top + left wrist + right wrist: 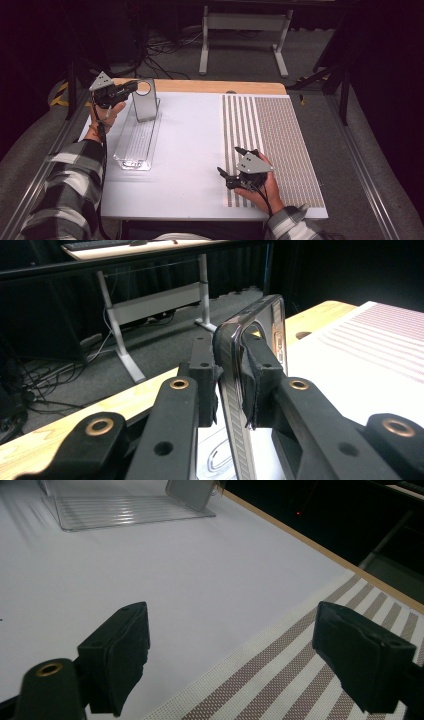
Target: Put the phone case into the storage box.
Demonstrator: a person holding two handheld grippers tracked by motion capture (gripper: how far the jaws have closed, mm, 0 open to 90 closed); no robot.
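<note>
1. At the upper left of the high view, our left gripper (131, 88) is clamped on the upper edge of a clear, dark-rimmed phone case with a round camera opening (145, 100). In the left gripper view the pads (206, 382) press on the case's rim (231, 365) from both sides.
2. The case stands upright at the far end of a clear ribbed plastic tray (136, 142), which lies lengthwise on the white tabletop (190, 150) in the left half of the frame. Whether the case's lower edge rests in the tray or hangs just above it, we cannot tell.
3. We judge that the step in hand is carrying the case, either setting it into the tray or lifting it out.
4. If we are placing it, the next move calls for lowering the case flat into the tray, then releasing it.
5. At the lower right of the high view, our right gripper (239, 162) rests with its jaws wide and empty over the edge of a brown-and-white striped woven mat (280, 130), well apart from the case.
</note>
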